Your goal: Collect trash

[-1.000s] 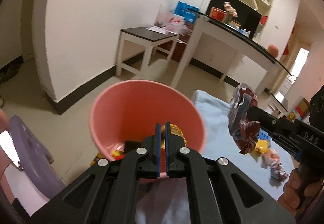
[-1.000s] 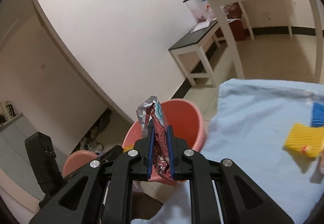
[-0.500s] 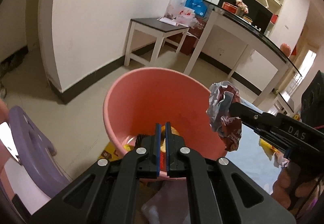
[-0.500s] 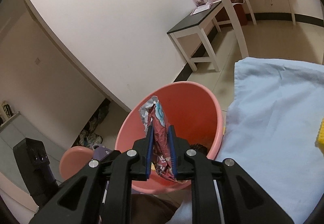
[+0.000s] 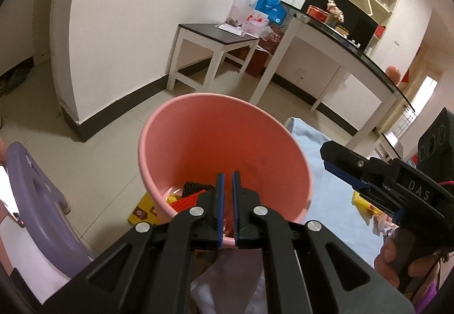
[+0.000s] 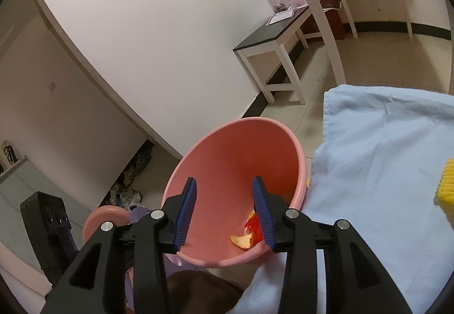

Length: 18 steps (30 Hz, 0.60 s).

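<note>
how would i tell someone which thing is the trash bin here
Find the table under the light blue cloth; at its left edge is the pink bucket, a round open tub held at its near rim by the left gripper. It is much deeper than the pink bowl behind, with scraps at the bottom.

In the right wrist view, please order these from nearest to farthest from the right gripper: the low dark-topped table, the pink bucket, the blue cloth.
1. pink bucket, directly under the right gripper
2. blue cloth, to the right
3. low dark-topped table, far by the wall
</note>
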Each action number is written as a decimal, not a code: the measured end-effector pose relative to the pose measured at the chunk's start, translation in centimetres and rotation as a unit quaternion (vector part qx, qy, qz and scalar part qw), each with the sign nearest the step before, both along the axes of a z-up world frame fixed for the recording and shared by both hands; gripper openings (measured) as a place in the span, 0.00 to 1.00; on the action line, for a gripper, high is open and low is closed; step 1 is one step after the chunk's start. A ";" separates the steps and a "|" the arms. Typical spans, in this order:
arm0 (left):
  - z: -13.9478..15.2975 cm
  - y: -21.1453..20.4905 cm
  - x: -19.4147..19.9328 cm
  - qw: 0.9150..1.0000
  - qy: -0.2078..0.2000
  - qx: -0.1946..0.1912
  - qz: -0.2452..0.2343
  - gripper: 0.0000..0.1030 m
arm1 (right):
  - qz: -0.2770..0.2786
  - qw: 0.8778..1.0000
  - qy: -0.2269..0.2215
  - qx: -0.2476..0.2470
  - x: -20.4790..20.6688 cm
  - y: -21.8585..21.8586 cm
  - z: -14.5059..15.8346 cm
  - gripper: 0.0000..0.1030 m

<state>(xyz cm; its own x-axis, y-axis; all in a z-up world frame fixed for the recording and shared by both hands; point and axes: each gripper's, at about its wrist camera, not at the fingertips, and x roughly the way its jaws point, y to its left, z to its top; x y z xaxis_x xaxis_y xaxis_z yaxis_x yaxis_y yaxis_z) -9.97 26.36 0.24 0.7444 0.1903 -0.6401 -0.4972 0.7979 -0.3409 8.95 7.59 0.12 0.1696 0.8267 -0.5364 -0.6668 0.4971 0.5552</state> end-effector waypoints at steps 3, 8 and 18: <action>0.3 -0.7 -0.1 1.000 -0.003 0.005 -0.008 0.05 | -0.001 1.000 -0.008 -0.004 -0.5 -0.9 0.3 0.43; 1.1 -2.5 0.1 1.000 -0.006 0.019 -0.024 0.05 | -0.008 1.000 -0.024 -0.011 -1.4 -2.9 0.9 0.48; 2.0 -7.0 1.1 0.997 -0.005 0.028 -0.072 0.05 | -0.035 0.997 -0.054 -0.040 -3.3 -9.2 1.1 0.51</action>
<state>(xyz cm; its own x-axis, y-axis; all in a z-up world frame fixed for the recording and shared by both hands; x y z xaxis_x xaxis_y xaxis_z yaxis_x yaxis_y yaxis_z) -8.91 19.41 2.27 0.7725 0.1171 -0.6241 -0.3737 0.8785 -0.2977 5.62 -1.65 1.24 0.2858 0.7656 -0.5763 -0.6825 0.5848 0.4384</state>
